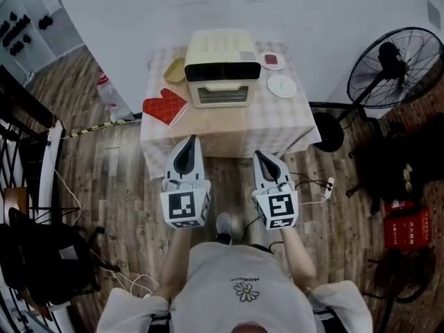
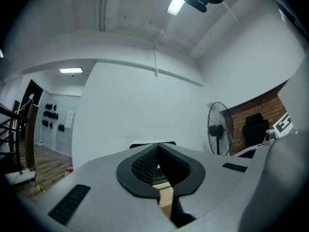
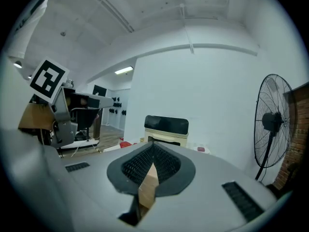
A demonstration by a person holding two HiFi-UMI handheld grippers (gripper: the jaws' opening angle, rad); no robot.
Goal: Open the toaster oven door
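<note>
A cream toaster oven (image 1: 222, 75) with a dark band across its front stands at the back of a small checked table (image 1: 229, 132); its door (image 1: 219, 94) is closed. Both grippers hang in front of the table's near edge, well short of the oven. My left gripper (image 1: 191, 141) is shut with nothing in it, and so is my right gripper (image 1: 259, 155). In the right gripper view the oven (image 3: 166, 129) shows straight ahead beyond the shut jaws of the right gripper (image 3: 153, 147). In the left gripper view the left gripper (image 2: 157, 150) hides most of the oven.
A red oven mitt (image 1: 165, 106) lies on the table's left side, with a yellow dish (image 1: 175, 69) behind it. Two plates (image 1: 282, 86) sit to the right of the oven. A floor fan (image 1: 392, 68) stands at the right, and cables (image 1: 316, 186) lie on the wooden floor.
</note>
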